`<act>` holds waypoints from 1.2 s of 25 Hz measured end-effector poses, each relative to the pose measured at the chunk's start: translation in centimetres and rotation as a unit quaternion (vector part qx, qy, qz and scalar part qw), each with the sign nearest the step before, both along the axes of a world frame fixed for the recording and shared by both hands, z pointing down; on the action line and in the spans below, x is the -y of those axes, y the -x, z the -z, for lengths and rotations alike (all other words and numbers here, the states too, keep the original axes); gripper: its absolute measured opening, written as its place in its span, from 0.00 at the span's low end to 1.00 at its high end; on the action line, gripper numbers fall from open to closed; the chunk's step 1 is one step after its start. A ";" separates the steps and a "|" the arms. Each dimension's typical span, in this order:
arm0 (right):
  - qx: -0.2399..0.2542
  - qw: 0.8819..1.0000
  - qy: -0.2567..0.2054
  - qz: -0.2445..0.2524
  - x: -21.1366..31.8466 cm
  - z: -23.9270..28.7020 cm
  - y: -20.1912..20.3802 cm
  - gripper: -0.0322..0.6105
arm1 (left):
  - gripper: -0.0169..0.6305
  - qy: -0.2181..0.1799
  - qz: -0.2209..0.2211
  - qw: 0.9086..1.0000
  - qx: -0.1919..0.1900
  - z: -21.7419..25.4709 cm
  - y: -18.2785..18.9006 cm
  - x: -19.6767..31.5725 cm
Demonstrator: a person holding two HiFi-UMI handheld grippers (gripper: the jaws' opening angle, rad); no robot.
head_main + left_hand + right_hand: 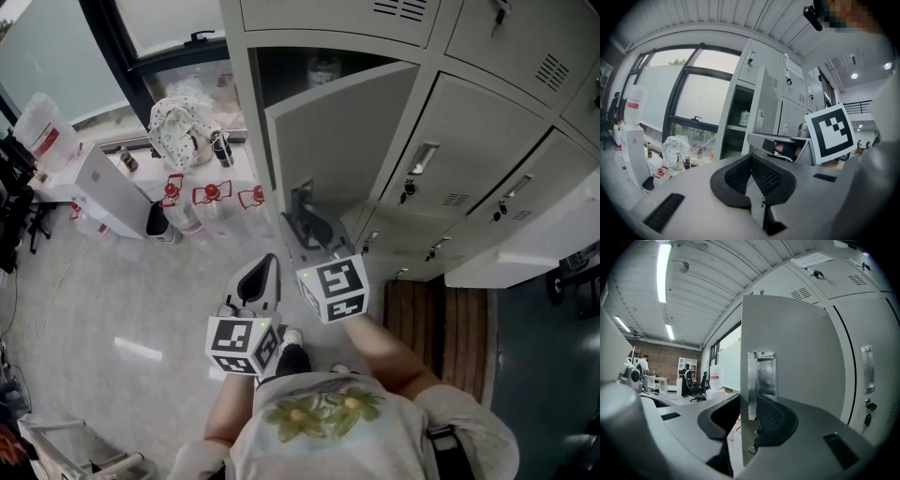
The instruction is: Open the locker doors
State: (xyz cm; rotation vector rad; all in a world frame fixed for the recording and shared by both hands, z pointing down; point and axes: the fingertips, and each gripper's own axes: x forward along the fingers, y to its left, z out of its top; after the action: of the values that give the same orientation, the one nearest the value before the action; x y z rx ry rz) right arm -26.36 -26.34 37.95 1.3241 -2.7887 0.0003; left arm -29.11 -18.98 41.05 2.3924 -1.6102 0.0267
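Right gripper view: right gripper [749, 416] fingers clamp the open locker door [797, 348]; left gripper [751, 160] fingers closed

Room setting. Pale, glossy floor [112, 309] catching a patch of overhead light. A tall, dark-framed window [689, 89] runs along one side, with a white cabinet [108, 192] standing near it. The ribbed ceiling [708, 282] carries lit strip lights [662, 270]. The far brick wall [661, 365] is fronted by a white shelf unit [687, 363] and office chairs [699, 389]. A slatted wooden mat [441, 323] lies on the floor.
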 end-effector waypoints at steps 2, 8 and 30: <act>0.000 1.000 0.000 0.006 -0.4 0.0 -0.3 0.23 | 0.07 0.000 0.000 1.000 0.002 0.1 -0.4 -0.2; -0.001 1.000 0.000 0.016 -1.5 0.0 -1.3 0.24 | 0.07 -0.006 -0.005 1.000 0.008 0.4 -2.0 -0.7; -0.001 0.999 0.002 0.036 -4.8 -0.1 -4.9 0.24 | 0.07 -0.019 -0.019 0.999 0.020 1.2 -5.7 -1.9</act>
State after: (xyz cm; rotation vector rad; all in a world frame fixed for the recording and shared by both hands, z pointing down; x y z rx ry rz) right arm -21.42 -21.52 38.01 1.2211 -2.8324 0.0015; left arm -23.39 -17.10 39.80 2.4655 -1.5959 0.0525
